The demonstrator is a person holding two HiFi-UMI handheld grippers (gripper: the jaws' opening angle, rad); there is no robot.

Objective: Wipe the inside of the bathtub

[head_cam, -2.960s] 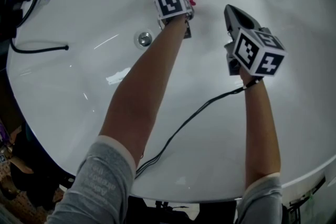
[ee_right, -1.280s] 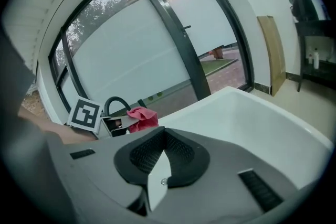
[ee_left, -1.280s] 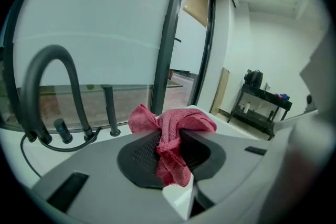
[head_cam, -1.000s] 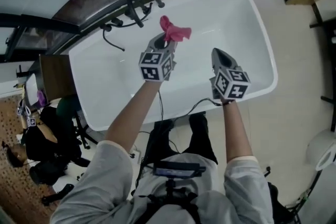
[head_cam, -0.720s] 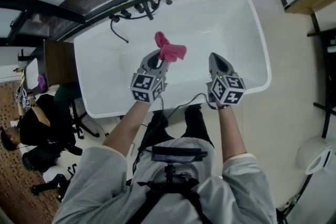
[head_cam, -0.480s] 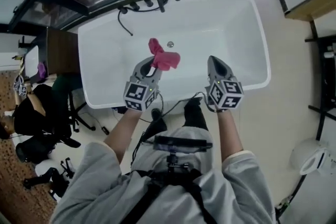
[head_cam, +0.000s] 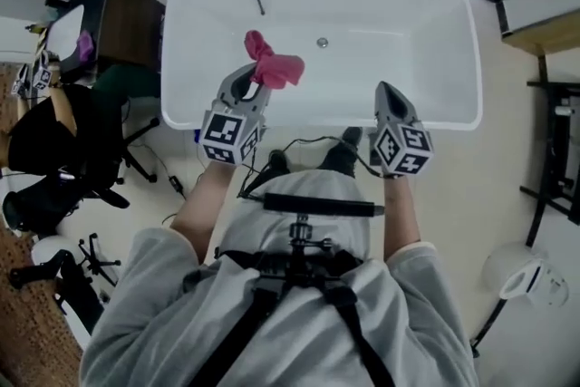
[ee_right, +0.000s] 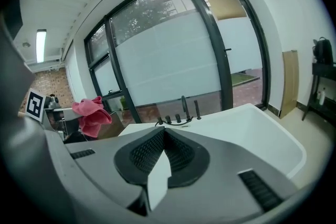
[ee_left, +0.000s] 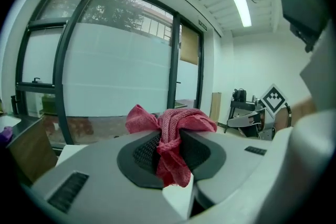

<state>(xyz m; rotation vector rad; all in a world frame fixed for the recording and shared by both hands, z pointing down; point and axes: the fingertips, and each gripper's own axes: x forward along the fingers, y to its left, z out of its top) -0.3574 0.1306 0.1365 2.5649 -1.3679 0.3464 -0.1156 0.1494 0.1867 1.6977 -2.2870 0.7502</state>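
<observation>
The left gripper point(head_cam: 247, 82), jaws clamped on a bunched pink cloth point(head_cam: 272, 66), is held high above the near rim of the white bathtub point(head_cam: 435, 41), toward its left end. The right gripper point(head_cam: 387, 91), jaws pressed together on nothing, is held above the same rim further right.

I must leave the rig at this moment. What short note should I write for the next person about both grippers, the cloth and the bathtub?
Left gripper: shut on the crumpled pink woven cloth, held up in the air, not touching the tub.
Right gripper: shut, nothing between its jaws, raised beside the left one.
White rectangular bathtub: in front of you; you stand outside its near rim.
Done: how much has been wiped cannot be told.
Left: probably lower the cloth into the tub and wipe its walls and floor.
</observation>
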